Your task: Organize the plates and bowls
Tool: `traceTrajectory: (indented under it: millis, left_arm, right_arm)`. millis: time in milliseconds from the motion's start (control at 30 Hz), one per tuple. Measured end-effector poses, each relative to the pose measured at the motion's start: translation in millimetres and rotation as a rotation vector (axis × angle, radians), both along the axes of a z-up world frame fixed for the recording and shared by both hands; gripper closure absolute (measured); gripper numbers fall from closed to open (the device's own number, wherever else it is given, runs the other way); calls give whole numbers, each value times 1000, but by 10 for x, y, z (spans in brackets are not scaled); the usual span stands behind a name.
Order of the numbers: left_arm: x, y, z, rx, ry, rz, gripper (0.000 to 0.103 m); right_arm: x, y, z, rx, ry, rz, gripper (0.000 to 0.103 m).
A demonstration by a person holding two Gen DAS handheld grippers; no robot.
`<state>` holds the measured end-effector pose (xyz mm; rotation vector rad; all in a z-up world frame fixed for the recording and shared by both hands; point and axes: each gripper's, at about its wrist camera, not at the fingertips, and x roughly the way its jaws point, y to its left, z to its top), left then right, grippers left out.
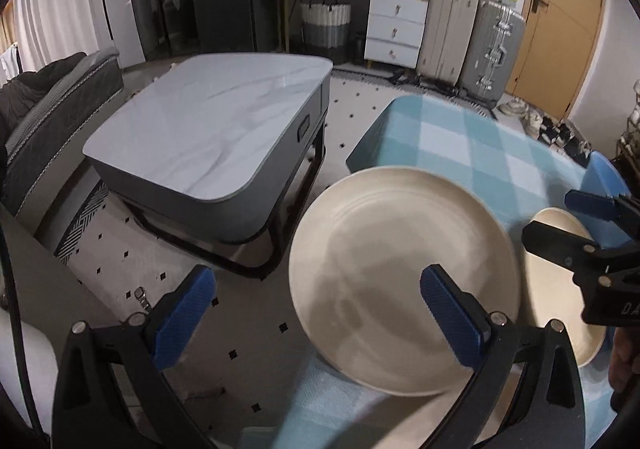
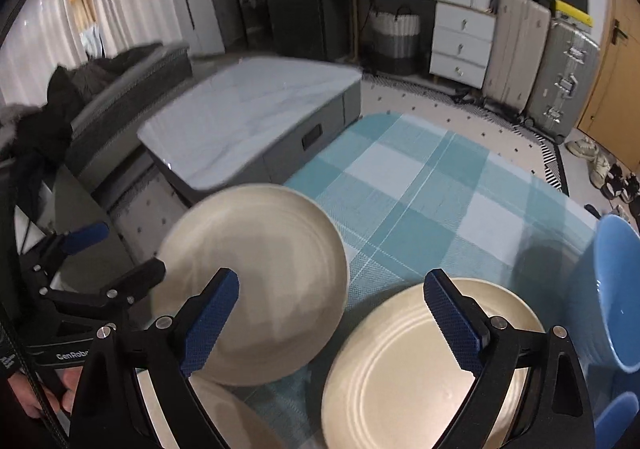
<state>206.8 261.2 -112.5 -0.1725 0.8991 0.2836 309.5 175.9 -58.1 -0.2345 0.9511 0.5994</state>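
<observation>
Starting at the left: the left hand-held gripper (image 1: 318, 317) is spread wide with nothing between its blue pads, so it's released. Its right-side pad sits in front of the big cream plate (image 1: 400, 281). That plate is plain, glossy and round with faint rings, and it's smeared by blur in both views. It hangs partly past the near-left edge of the desk (image 2: 400, 189), the one with the teal-and-white checked cloth, so there's floor showing under part of it. I honestly can't tell if that pad is touching the plate or just hovering over it. The plate also overlaps a lower cream plate (image 2: 224, 413), which is mostly hidden and cut off at the bottom of the frame. Next over, the right hand-held gripper (image 2: 332, 323) is open too, gripping nothing, and its right-side pad hangs over the ringed cream plate (image 2: 400, 377). This one lies flat on the cloth just beside the big one, and its concentric rings show much more sharply. Furthest right is a blue bowl (image 2: 616, 289), near the ringed plate and clipped by the frame edge. Behind the desk on the left there's a marble-top coffee table (image 1: 208, 121).
</observation>
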Motion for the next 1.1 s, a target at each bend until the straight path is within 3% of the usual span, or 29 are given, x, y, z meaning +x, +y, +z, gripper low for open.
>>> traceTrajectory:
  millis: [200,367,700,933,1100]
  left_arm:
    - [150,167,-177,-36,38,19,0]
    - [217,330,-308,-109,59,35,0]
    - [230,422,-451,-161,74,26,1]
    - [197,474,-506,-207,63,14,2]
    - [149,530,-558,-259,57,20,10]
  right_arm:
    - [269,224,-306,-56,37,43,8]
    - [384,384,-452,-145,4,53,8]
    - [499,476,-592,-131,80,68,10]
    - [514,487,-692,-147,127,70,24]
    - [541,469,-814,-151,174,70,36]
